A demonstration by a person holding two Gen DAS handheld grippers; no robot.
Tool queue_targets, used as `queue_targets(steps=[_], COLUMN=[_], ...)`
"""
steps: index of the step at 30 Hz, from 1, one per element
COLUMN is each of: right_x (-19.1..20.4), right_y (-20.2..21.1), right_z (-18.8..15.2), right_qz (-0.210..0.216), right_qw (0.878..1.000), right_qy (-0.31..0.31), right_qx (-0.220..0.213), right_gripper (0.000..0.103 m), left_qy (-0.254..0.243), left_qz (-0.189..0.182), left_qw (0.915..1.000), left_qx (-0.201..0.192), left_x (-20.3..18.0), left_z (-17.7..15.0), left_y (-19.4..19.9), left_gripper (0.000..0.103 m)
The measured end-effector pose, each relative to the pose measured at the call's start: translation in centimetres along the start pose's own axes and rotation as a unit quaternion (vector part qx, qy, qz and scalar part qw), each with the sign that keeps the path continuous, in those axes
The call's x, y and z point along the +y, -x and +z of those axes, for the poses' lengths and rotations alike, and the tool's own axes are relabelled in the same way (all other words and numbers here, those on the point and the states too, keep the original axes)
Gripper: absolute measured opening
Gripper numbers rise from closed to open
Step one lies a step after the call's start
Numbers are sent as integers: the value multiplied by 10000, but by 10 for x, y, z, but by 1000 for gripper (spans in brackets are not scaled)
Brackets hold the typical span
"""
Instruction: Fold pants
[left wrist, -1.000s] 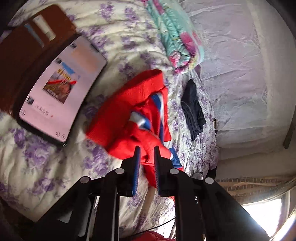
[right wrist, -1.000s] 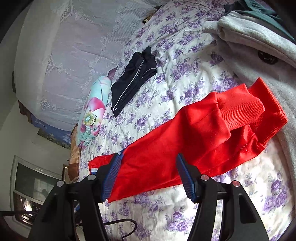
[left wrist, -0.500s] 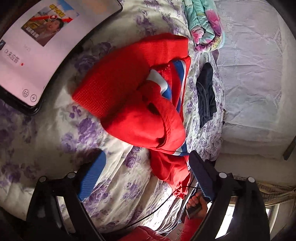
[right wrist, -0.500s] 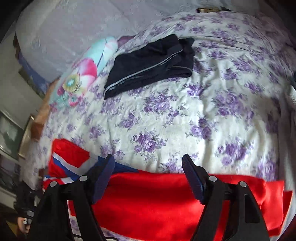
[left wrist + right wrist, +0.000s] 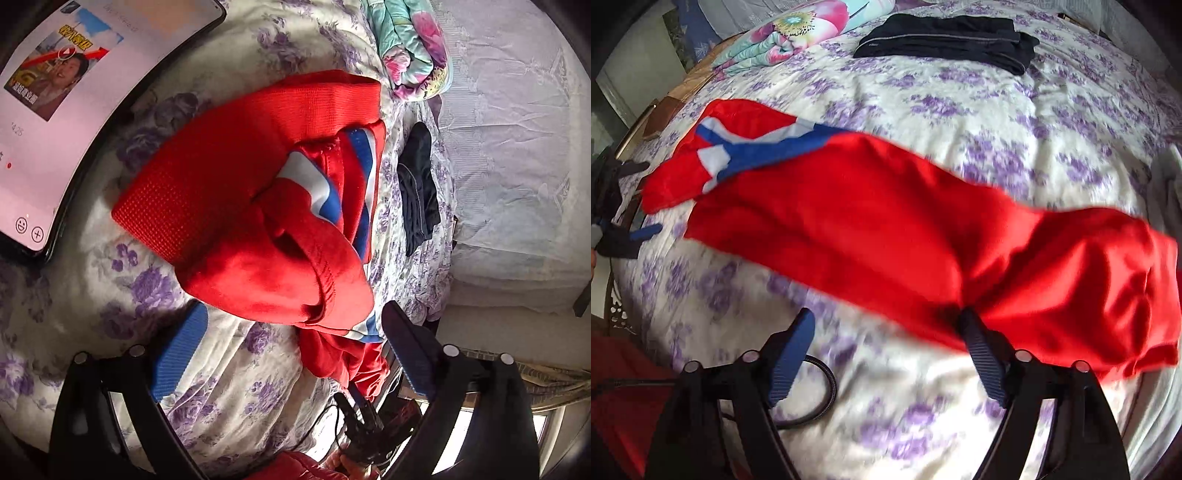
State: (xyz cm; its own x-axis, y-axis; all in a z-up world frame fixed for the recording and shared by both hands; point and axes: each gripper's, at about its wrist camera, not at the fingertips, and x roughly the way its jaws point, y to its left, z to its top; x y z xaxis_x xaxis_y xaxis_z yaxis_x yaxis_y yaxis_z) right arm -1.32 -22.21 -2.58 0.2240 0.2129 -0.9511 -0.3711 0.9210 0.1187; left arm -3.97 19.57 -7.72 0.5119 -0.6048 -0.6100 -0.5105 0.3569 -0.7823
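Red pants (image 5: 886,229) with a blue and white stripe lie stretched across the flowered bedspread (image 5: 979,110), waist end at the left. In the left wrist view the waist end (image 5: 258,206) is bunched in a heap. My left gripper (image 5: 291,332) is open and empty, just short of the heap; it also shows at the left edge of the right wrist view (image 5: 631,225). My right gripper (image 5: 886,332) is open and empty at the near edge of the pant legs, its right finger (image 5: 982,350) touching the cloth.
Folded dark pants (image 5: 945,33) lie at the far side of the bed. A flowered quilt (image 5: 798,29) is rolled at the far left. A phone with a lit screen (image 5: 74,103) lies beside the waist end. A black cable (image 5: 820,391) loops under my right gripper.
My left gripper was shut on the red pants a second ago; it has opened and let go. My right gripper has swung down and in to the near edge of the legs.
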Motion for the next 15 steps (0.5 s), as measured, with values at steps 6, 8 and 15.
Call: queue_targets(steps=[6,8,15], right_x=[-26,-38,-17], right_y=[28,40,28], right_z=[-38,-18,106], right_qz=[743,1035,588], right_qw=[9914,9796,9910], right_qy=[-998,-1489,-275], right_qx=[-407,-870,-1175], right_gripper=[89,89,87], left_qy=[-70,-24,135], left_qz=[230,242,139], left_qw=[9996,9996,9996], left_qx=[149,175,216], left_x=[-7,-7,-1], left_z=[4,6,12], left_y=[-10,-13,-13], left_gripper=[98,98,98])
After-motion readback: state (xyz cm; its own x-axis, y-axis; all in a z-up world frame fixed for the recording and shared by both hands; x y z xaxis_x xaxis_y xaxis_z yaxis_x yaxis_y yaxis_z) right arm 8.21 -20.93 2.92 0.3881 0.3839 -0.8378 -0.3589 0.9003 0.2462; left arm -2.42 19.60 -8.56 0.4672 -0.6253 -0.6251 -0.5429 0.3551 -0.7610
